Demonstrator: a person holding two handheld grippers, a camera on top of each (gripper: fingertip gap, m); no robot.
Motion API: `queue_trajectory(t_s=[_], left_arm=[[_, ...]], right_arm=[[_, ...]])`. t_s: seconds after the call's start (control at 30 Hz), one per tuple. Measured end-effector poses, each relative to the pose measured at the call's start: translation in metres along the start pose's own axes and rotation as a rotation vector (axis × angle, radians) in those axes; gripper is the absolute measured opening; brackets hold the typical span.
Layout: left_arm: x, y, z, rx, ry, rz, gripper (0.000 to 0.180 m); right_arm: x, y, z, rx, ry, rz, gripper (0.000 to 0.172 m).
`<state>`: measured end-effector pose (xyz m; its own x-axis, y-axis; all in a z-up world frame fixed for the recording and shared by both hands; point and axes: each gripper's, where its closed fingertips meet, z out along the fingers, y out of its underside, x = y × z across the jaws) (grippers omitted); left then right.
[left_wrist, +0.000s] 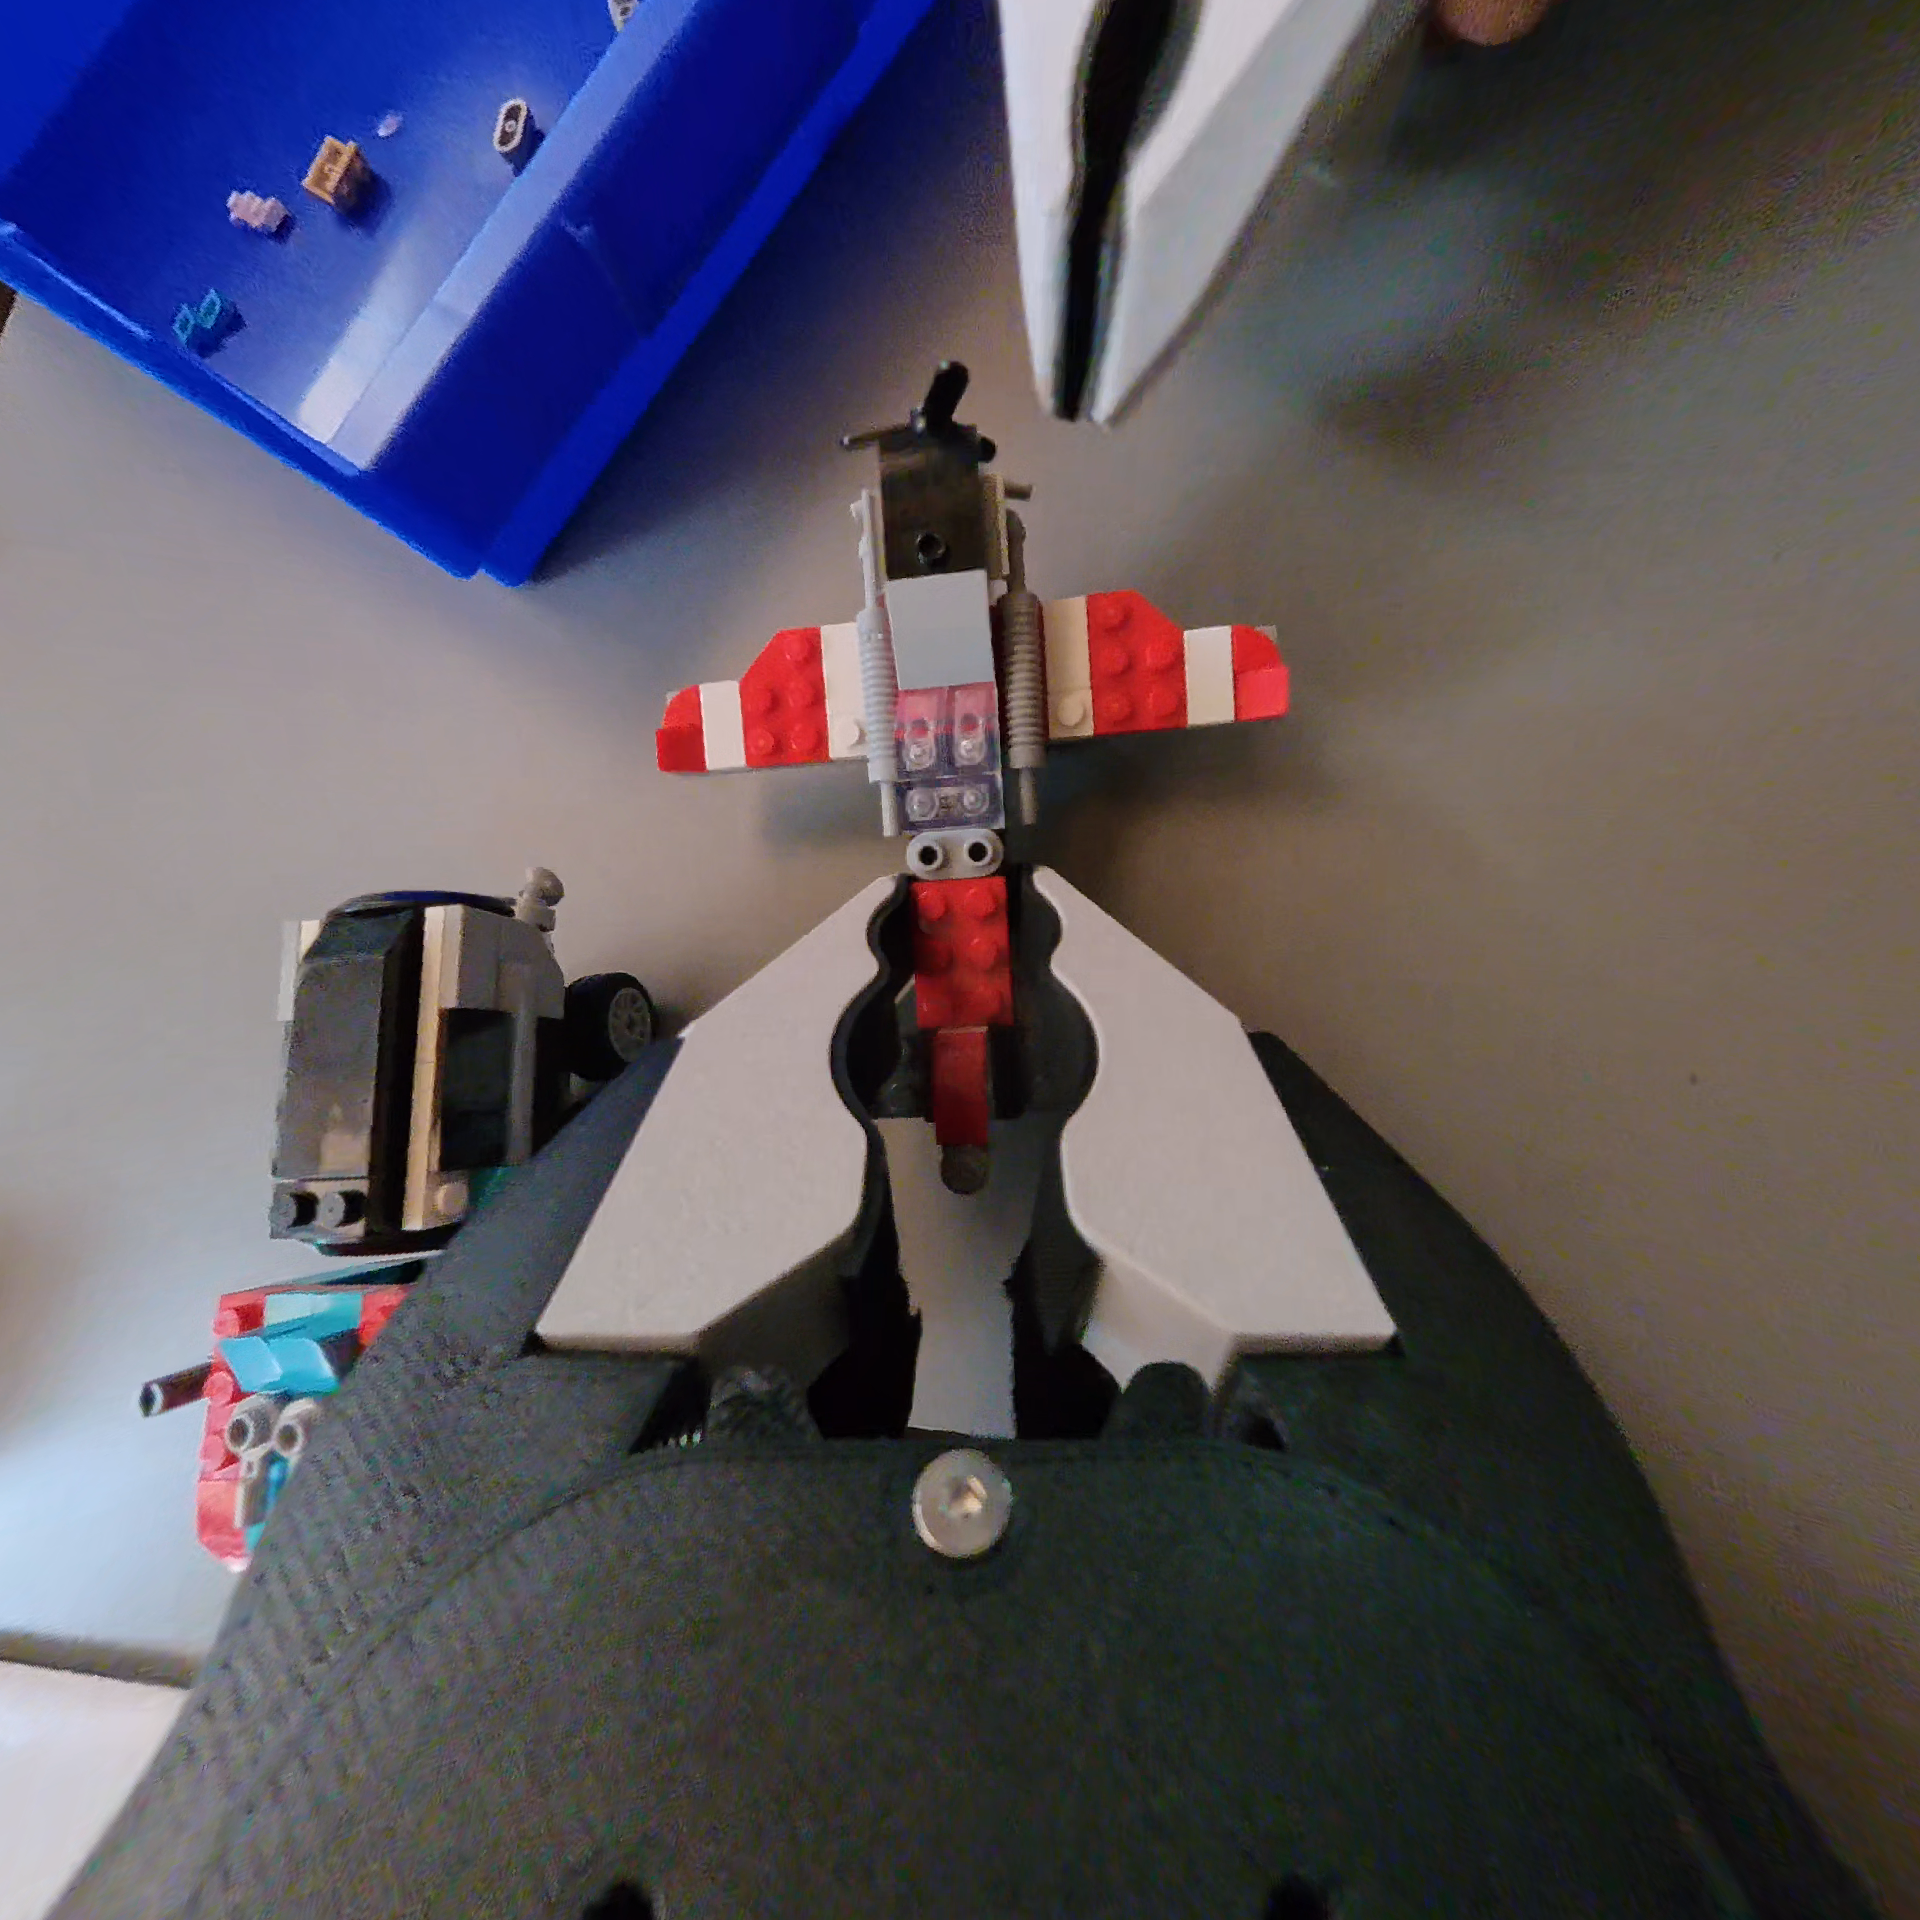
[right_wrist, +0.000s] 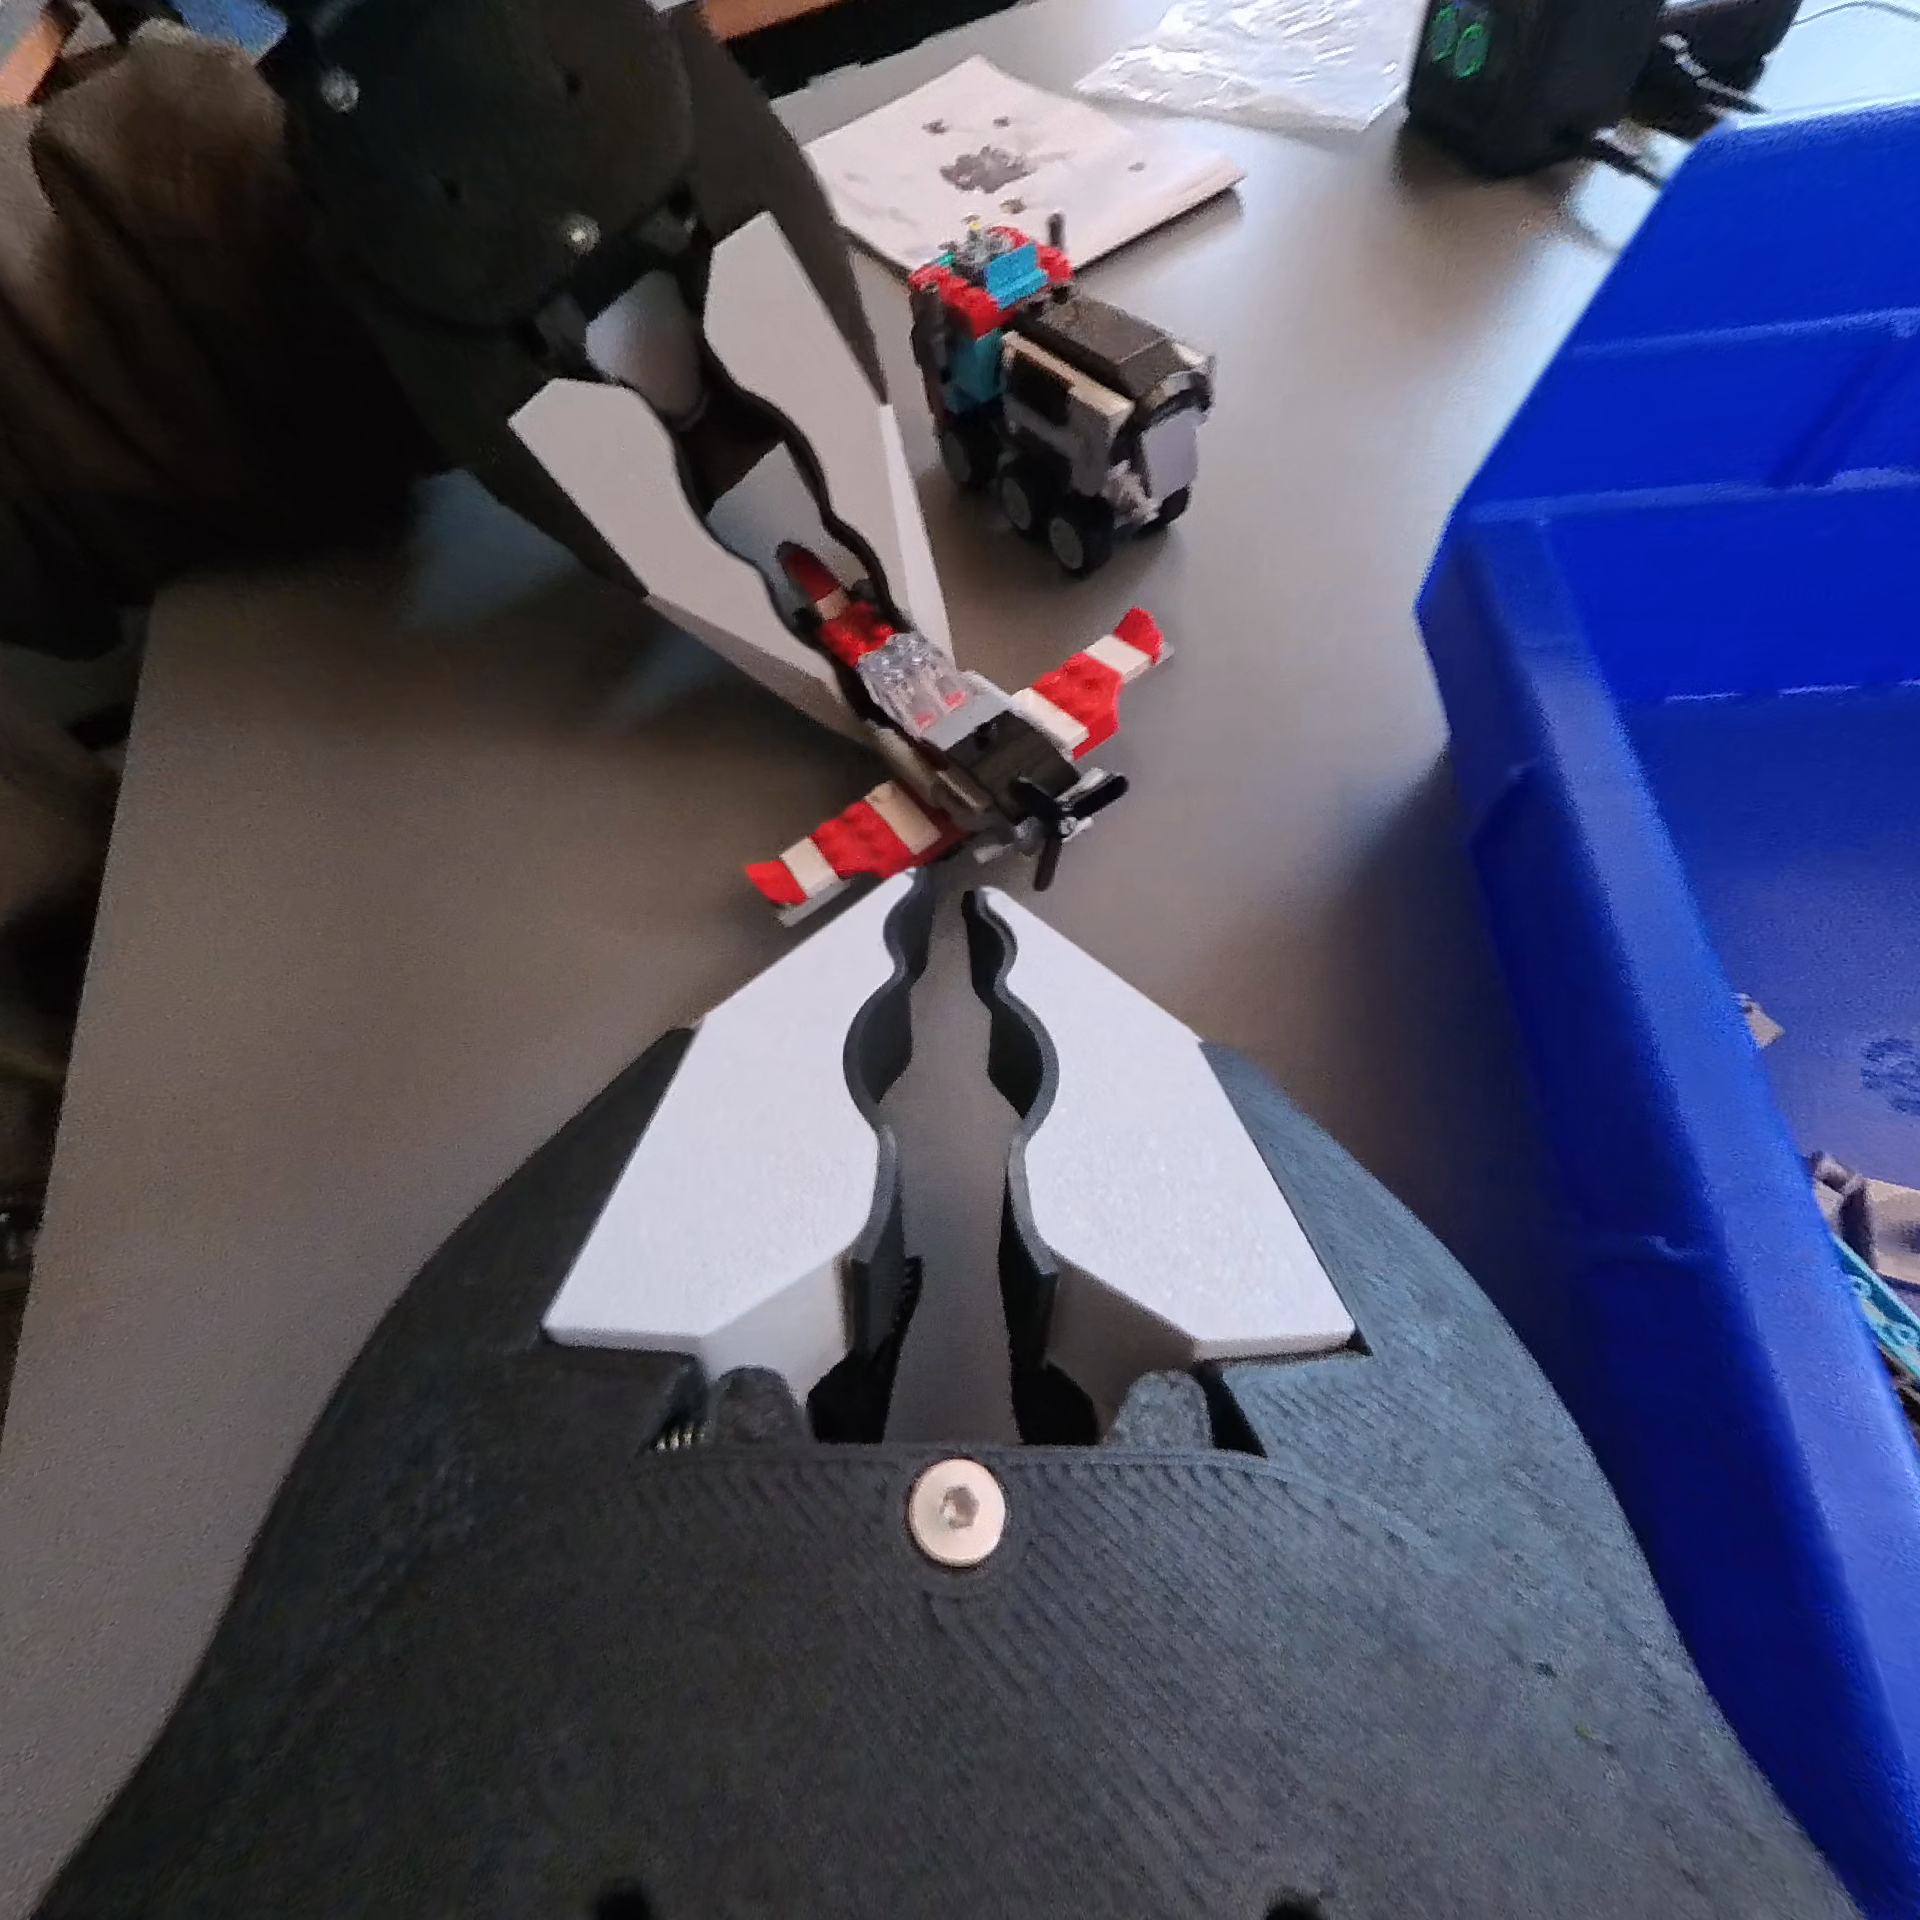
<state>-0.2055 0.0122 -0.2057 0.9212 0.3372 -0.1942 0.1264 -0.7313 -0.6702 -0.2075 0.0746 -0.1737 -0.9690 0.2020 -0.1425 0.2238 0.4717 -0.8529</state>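
Observation:
A toy brick plane (left_wrist: 1122, 675) with red-and-white striped wings, a clear canopy and a black propeller lies straight ahead of my left gripper (left_wrist: 961, 883). The left gripper is shut on the plane's red tail section, with both pads against its sides. The right wrist view shows the plane (right_wrist: 1081, 691) held low over the grey table (right_wrist: 416, 831) by the left gripper (right_wrist: 883, 675). My right gripper (right_wrist: 945, 894) is just in front of the plane's nose and near wing. Its jaws stand a narrow slit apart with nothing between them. It also shows in the left wrist view (left_wrist: 1075, 405), beyond the propeller.
A blue bin (left_wrist: 520, 499) with several small loose pieces stands at the far left; in the right wrist view it (right_wrist: 1558, 779) is at the right. A black-and-grey brick truck (left_wrist: 416, 1060) and a red-and-teal build (left_wrist: 270, 1382) stand left of the left gripper. A booklet (right_wrist: 1039, 156) lies behind. My right fingertips sit around 8 cm from my left ones.

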Motion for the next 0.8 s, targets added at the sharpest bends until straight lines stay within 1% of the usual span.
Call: queue_trajectory(t_s=[0.23, 0.3, 0.43, 0.5, 0.7, 0.8], left_arm=[[0.002, -0.005, 0.003, 0.029, 0.021, -0.118, 0.018], [0.002, -0.005, 0.003, 0.036, 0.033, -0.152, 0.018], [0.002, -0.006, 0.003, 0.044, 0.038, -0.212, 0.018], [0.002, -0.007, 0.004, 0.042, 0.031, -0.225, 0.018], [0.0, -0.008, 0.003, 0.046, -0.002, -0.296, 0.018], [-0.003, -0.007, 0.001, 0.054, -0.026, -0.346, 0.018]], right_arm=[[-0.022, 0.004, 0.003, -0.024, -0.078, -0.125, 0.009], [-0.027, 0.002, 0.002, -0.005, -0.085, -0.224, 0.009], [-0.033, 0.005, 0.004, 0.009, -0.031, -0.515, 0.013], [-0.035, 0.005, 0.006, 0.026, -0.007, -0.593, 0.017], [-0.031, 0.0, 0.009, 0.045, 0.079, -0.685, 0.018], [-0.025, -0.003, 0.008, 0.04, 0.137, -0.667, 0.022]])
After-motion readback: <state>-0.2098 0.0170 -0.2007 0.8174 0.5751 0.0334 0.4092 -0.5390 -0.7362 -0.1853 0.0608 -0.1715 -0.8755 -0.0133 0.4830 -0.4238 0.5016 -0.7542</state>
